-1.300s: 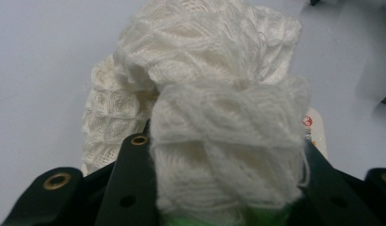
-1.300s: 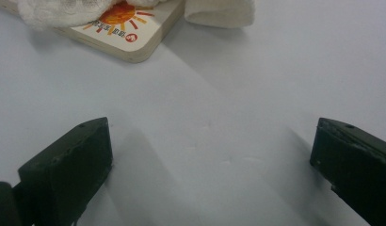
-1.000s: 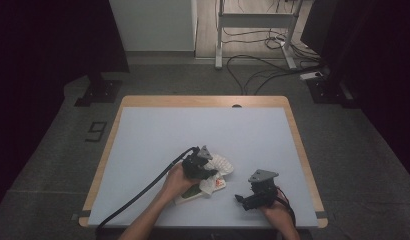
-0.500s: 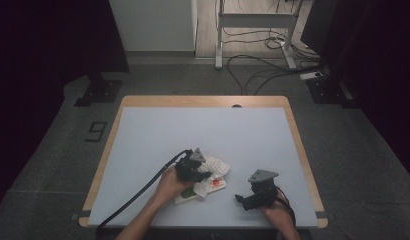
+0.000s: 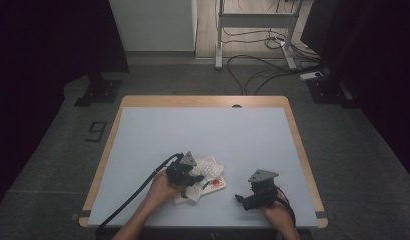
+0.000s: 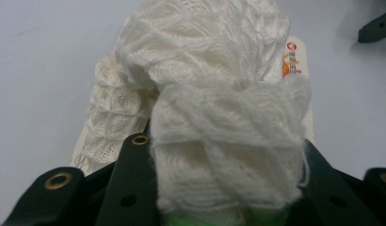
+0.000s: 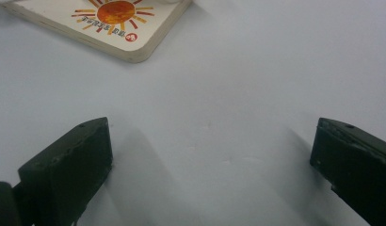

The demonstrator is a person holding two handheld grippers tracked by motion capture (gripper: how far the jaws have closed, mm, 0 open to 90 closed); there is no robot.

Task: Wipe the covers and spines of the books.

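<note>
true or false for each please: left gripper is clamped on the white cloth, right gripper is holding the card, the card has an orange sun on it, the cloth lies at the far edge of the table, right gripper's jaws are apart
1. The left gripper is clamped on the white cloth. True.
2. The right gripper is holding the card. False: its jaws stand empty over bare table, with the card lying apart from them.
3. The card has an orange sun printed on it. True.
4. The cloth lies at the far edge of the table. False: it lies toward the near edge, close to the person's hands.
5. The right gripper's jaws are apart. True.
</note>
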